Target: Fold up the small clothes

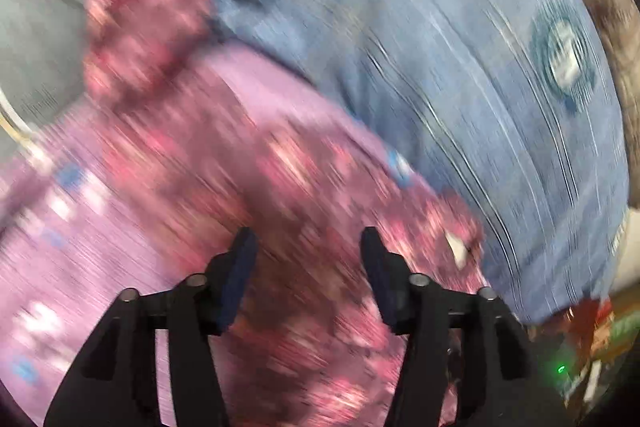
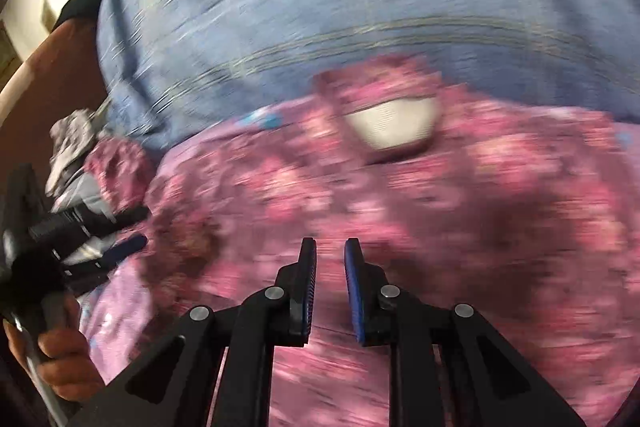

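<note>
A blue cloth (image 1: 460, 39) fills the upper and right part of the left wrist view and the top half of the right wrist view, streaked by motion blur. It bears a round dark-ringed patch (image 1: 564, 55) near its right edge. Lying on it, nearer the cameras, is the pink floral garment (image 1: 248, 163), spread out beneath both grippers; its paler lilac inner side shows at the lower left of the left view. A white label (image 2: 390, 127) sits inside the garment's neck opening, in the middle of the right view.

The left gripper (image 1: 308, 259) hangs over the garment with its jaws well apart and no cloth between them. The right gripper (image 2: 330, 267) has its jaws only a little apart, a narrow gap showing bare, with the garment below it. At the left edge of the right view, a hand (image 2: 56, 359) grips the left gripper's handle.
</note>
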Demonstrator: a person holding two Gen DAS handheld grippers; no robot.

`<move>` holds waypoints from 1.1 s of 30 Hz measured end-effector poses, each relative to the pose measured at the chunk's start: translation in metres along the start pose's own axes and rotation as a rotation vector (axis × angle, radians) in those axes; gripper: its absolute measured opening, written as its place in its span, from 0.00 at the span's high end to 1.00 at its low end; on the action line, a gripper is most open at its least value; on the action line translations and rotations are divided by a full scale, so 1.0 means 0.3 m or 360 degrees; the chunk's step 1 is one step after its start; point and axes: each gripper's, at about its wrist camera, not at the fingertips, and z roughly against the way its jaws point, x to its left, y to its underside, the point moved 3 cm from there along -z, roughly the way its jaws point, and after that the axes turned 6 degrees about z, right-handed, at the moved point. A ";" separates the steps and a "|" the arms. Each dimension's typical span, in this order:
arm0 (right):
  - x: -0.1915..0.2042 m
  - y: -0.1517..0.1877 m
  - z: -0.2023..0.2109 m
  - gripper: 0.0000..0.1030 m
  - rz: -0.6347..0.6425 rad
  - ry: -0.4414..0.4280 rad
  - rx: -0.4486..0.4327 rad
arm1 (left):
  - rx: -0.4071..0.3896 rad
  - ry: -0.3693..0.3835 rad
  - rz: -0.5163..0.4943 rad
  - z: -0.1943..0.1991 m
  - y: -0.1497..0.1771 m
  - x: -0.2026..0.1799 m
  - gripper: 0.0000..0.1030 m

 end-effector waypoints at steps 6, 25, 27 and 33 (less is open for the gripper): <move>0.155 0.066 -0.170 0.81 0.0117 -0.0153 -0.0022 | -0.0218 -0.0456 0.0012 0.090 -0.348 0.256 0.46; 0.059 0.082 -0.158 0.81 -0.0119 -0.0448 -0.0112 | -0.0184 -0.0537 -0.0018 -0.080 -0.584 0.361 0.95; 0.058 0.082 -0.159 0.81 -0.0125 -0.0455 -0.0114 | -0.0217 -0.0498 -0.0031 -0.041 -0.578 0.356 0.95; 0.055 0.084 -0.158 0.81 -0.0130 -0.0456 -0.0111 | -0.0310 -0.0348 -0.0129 0.129 -0.511 0.272 0.95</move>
